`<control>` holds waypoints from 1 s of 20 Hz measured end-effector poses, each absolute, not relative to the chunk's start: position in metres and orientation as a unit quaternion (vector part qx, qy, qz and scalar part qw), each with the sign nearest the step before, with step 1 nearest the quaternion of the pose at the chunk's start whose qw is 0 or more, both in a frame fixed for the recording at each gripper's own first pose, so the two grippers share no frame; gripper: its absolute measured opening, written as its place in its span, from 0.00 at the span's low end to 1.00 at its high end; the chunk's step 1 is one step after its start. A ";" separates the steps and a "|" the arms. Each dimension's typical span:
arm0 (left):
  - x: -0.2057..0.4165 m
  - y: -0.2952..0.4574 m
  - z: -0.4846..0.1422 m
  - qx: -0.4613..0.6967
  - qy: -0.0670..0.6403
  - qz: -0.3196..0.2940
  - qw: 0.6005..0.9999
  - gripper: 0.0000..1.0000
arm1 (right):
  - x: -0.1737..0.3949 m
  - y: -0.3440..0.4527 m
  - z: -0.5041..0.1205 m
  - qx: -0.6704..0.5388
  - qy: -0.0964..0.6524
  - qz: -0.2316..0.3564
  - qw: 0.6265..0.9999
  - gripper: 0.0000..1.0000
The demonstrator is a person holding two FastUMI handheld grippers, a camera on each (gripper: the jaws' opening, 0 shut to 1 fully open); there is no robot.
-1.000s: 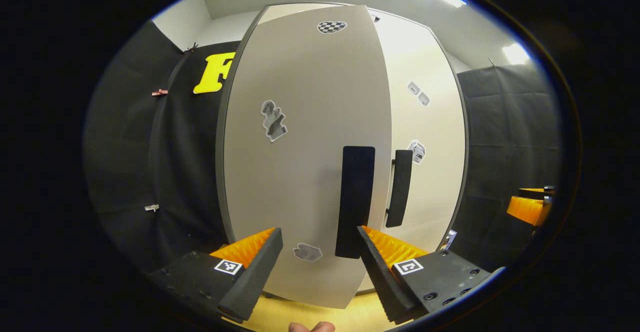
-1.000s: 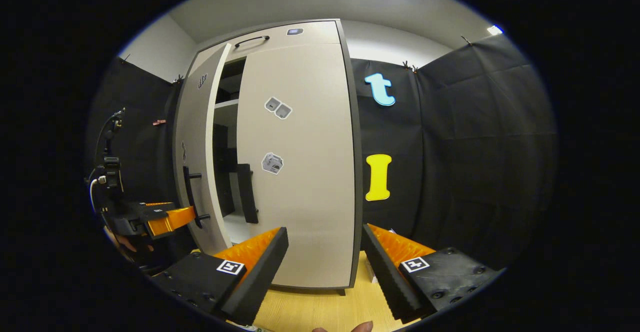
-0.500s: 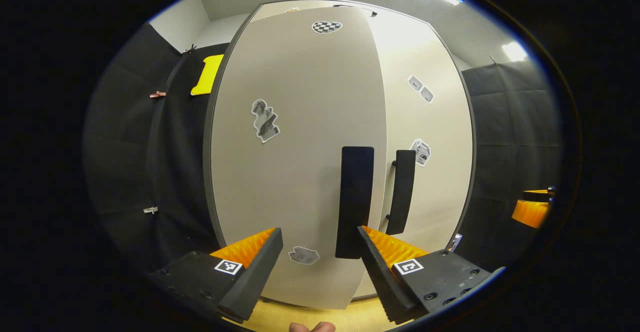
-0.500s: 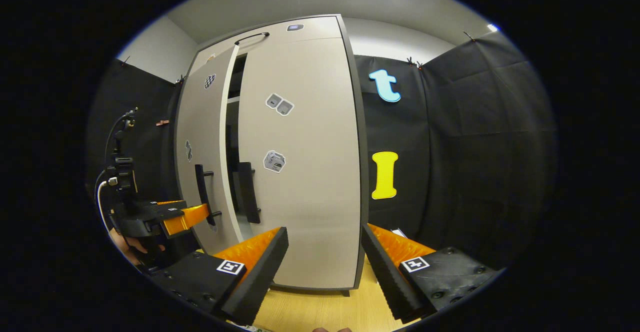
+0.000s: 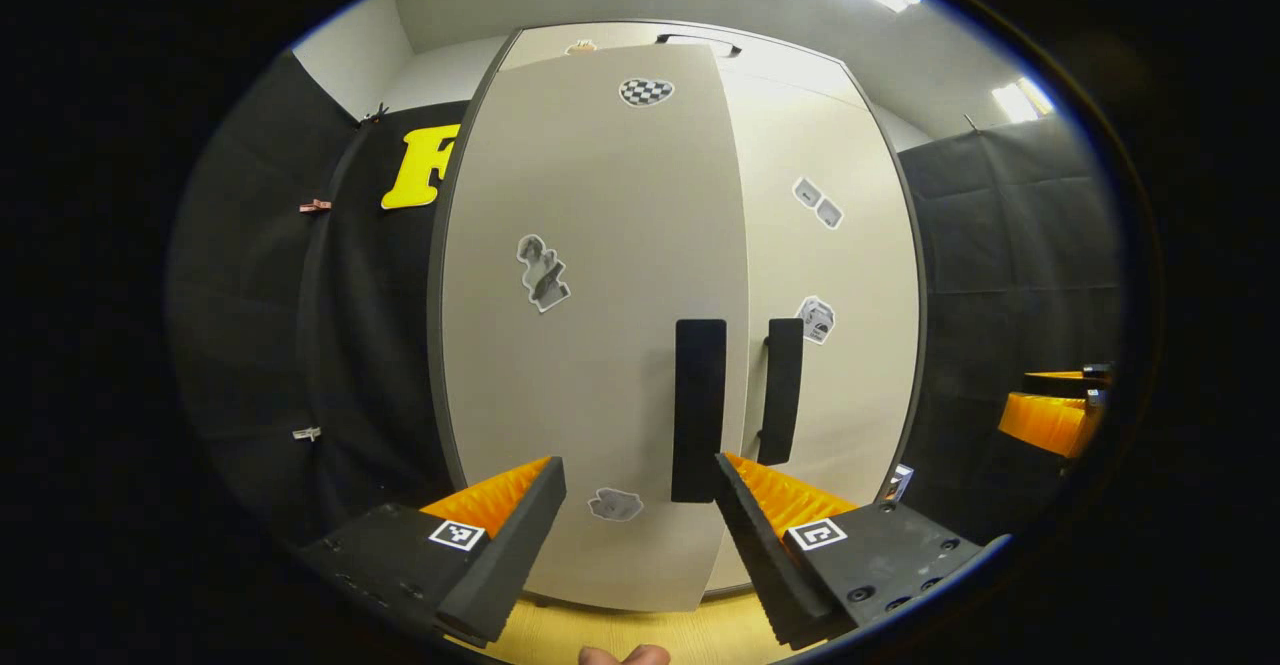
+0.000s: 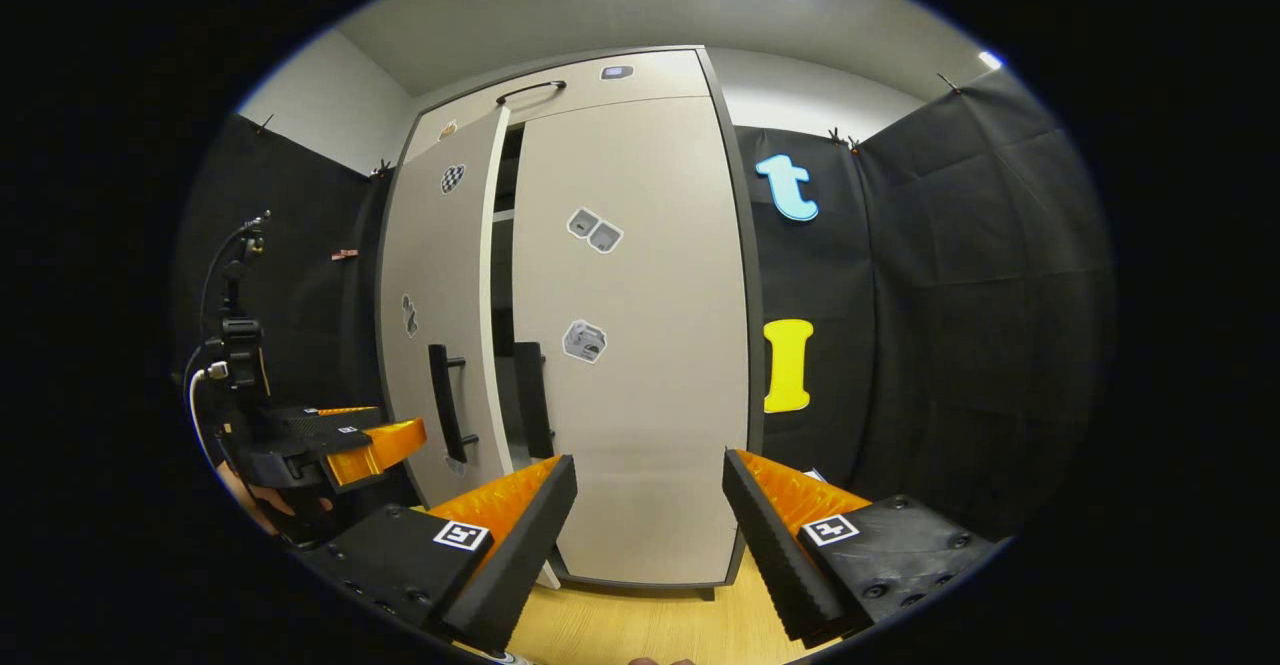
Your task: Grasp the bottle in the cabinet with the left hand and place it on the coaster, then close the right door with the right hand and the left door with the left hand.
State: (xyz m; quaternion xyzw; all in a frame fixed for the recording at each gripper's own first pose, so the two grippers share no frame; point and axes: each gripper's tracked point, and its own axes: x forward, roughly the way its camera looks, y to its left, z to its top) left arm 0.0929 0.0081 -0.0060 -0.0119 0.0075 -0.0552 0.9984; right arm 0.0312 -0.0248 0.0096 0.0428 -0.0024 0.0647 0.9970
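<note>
The grey cabinet's left door (image 5: 590, 345) stands almost shut right ahead of my left gripper (image 5: 640, 535), which is open and holds nothing. That door's black handle (image 5: 699, 410) rises just above the gap between my fingers, apart from them. In the right gripper view a narrow dark gap (image 6: 503, 285) remains between the left door (image 6: 430, 325) and the shut right door (image 6: 640, 345). My right gripper (image 6: 650, 535) is open, empty, and a little back from the right door. The left gripper (image 6: 398, 433) hangs low near the left door's handle (image 6: 447, 403).
The right door's handle (image 5: 782, 390) sits close beside the left one. The cabinet stands on a light wooden surface (image 6: 650, 625). Black cloth walls close in on both sides. A small white object (image 5: 897, 482) lies by the cabinet's right foot. The right gripper (image 5: 1050, 415) shows at the far right.
The left door has swung further toward shut and the dark gap has narrowed. My left gripper followed it, then eased back slightly. The right gripper has drifted a little.
</note>
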 end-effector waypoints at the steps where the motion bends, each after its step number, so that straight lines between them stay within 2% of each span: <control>1: 0.087 0.010 -0.006 -0.014 0.009 -0.056 0.998 0.94 | 0.029 -0.023 0.010 0.041 -0.002 0.063 0.997 0.98; 20: -0.011 0.052 -0.003 -0.019 0.010 -0.051 0.998 0.94 | -0.016 0.019 0.023 0.030 -0.015 0.062 0.997 0.98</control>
